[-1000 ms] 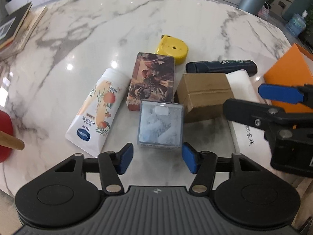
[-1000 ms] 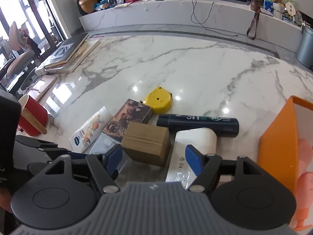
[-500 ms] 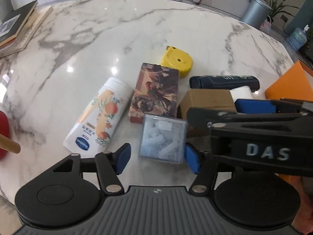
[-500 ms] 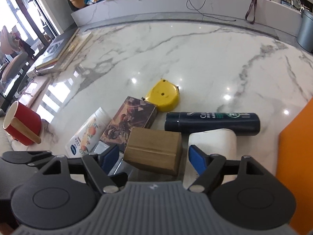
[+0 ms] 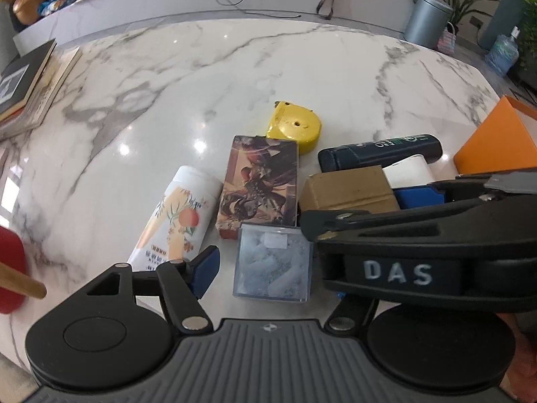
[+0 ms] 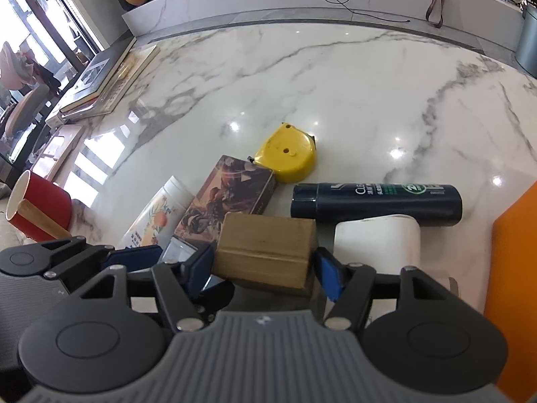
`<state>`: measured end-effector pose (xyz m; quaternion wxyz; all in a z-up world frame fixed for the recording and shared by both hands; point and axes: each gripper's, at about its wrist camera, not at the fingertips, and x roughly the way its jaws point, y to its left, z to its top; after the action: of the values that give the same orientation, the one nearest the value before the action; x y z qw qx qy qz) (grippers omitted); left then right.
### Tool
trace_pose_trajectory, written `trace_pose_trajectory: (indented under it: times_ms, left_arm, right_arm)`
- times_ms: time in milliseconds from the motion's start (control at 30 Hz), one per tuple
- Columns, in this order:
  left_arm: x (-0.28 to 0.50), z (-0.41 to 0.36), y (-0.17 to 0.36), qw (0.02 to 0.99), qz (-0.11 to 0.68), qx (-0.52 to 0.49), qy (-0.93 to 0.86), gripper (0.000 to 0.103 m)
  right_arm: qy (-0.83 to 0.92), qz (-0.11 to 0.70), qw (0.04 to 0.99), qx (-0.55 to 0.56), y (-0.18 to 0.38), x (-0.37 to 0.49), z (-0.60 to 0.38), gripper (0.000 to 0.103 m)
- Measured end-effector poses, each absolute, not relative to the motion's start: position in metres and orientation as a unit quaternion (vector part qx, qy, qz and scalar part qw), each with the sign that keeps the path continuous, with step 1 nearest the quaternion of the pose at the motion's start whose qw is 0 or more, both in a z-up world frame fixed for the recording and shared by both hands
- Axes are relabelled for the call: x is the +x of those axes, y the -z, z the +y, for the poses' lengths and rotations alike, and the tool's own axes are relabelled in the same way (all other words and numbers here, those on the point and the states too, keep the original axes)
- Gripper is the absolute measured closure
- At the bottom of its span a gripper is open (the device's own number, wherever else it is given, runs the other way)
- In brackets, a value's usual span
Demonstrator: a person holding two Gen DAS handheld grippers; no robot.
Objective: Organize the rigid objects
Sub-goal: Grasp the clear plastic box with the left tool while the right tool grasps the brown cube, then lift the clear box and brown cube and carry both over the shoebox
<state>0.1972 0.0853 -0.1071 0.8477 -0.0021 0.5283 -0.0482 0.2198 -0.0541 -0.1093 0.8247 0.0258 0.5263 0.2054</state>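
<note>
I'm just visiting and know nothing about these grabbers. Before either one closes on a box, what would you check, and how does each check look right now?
1. Brown cardboard box sits between the fingers of the right hand-held gripper: ok.
2. Right fingers are touching the box sides: cannot tell; they look very near.
3. Clear plastic box sits between the fingers of the left hand-held gripper: cannot tell; the right gripper hides one finger.
4. The two grippers have room apart: not ok; the right one crosses over the left.
5. Neighbours clear of the brown box: not ok; the illustrated box and white tube crowd it.
</note>
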Motion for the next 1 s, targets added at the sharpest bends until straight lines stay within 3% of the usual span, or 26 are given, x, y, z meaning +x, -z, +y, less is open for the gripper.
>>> trace_pose_trajectory:
  times_ms: [67,133,200,367,467,1000]
  left_arm:
    - [0.197,0.083,0.106,0.85,0.525,0.005,0.054,0.025]
    - [0.198,0.081,0.108,0.847,0.528,0.01,0.056,0.043]
    - [0.2,0.08,0.112,0.842,0.537,0.012,0.056,0.049]
    - [0.201,0.082,0.115,0.837,0.545,0.005,0.059,0.05]
    - [0.2,0.082,0.116,0.837,0.544,0.005,0.06,0.049]
    - [0.195,0.1,0.113,0.826,0.562,-0.029,0.036,0.05]
  right_arm:
    - [-0.204,0.529,0.824,0.026,0.11,0.22,-0.051,0.03]
    - [-0.204,0.525,0.826,0.02,0.11,0.219,-0.047,0.028]
    - [-0.203,0.526,0.826,0.022,0.111,0.219,-0.046,0.027]
    - [-0.198,0.532,0.823,0.024,0.111,0.221,-0.046,0.027]
    - [-0.196,0.532,0.823,0.031,0.108,0.221,-0.052,0.038]
    - [-0.204,0.536,0.818,0.046,0.099,0.21,-0.069,0.04]
